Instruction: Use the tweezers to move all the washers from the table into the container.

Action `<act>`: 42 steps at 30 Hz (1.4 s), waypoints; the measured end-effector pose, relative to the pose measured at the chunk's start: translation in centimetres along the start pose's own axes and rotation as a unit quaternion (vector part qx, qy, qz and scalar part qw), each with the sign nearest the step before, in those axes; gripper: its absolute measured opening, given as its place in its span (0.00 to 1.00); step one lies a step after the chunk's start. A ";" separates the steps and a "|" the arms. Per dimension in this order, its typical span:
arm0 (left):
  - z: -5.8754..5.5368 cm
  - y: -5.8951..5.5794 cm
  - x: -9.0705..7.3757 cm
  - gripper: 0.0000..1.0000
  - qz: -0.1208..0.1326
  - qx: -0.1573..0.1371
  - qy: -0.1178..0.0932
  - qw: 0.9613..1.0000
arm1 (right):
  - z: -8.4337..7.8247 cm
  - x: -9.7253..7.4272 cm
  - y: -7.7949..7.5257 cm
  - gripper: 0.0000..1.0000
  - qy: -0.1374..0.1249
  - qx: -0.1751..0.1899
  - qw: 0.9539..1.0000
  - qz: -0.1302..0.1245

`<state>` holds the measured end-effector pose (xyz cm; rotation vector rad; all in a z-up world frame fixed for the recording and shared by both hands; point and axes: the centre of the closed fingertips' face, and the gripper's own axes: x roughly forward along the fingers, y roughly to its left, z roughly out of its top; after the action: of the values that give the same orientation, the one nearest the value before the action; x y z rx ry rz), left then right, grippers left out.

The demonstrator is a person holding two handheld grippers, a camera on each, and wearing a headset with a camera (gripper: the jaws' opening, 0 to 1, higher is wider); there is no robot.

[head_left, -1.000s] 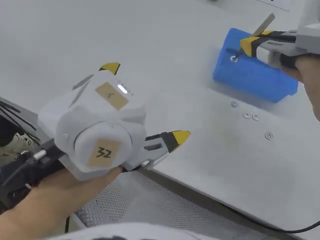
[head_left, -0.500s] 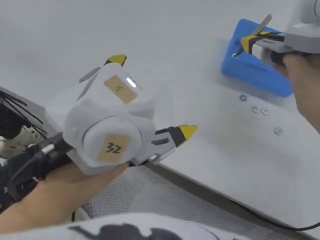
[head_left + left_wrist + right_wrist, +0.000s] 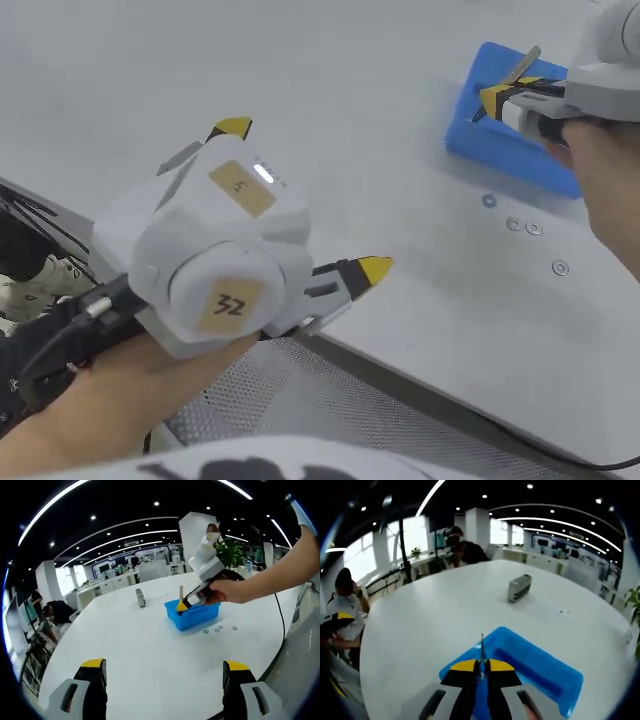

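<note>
Washers (image 3: 513,224): four on table (image 3: 350,100) beside container (image 3: 490,150). Right gripper (image 3: 490,98) clamps tweezers (image 3: 522,65), tips over container, likely for release; left gripper (image 3: 303,197) spread, idle.

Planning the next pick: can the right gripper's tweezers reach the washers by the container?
Likely yes: the washers lie uncovered on the table beside the container, right gripper and tweezers close above it.

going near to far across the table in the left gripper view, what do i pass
yellow-tipped tongs of the left gripper → small silver metal washers → blue plastic container → small grey box
</note>
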<state>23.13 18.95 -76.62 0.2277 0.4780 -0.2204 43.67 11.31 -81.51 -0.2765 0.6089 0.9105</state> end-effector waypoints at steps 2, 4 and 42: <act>0.0 0.0 0.0 0.99 0.000 0.000 0.000 1.000 | 0.3 -0.3 0.0 0.03 -0.007 0.008 1.000 0.003; 0.0 0.0 0.0 0.99 0.000 0.001 0.001 1.000 | 0.7 -1.0 0.2 0.03 -0.011 0.007 1.000 0.001; -0.1 0.1 0.0 0.99 0.007 0.004 -0.003 1.000 | -3.4 -9.2 3.7 0.03 -0.027 0.041 0.999 0.001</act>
<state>23.11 19.09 -76.63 0.2378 0.4703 -0.2088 35.16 5.92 -78.56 -0.1779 0.5943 0.8895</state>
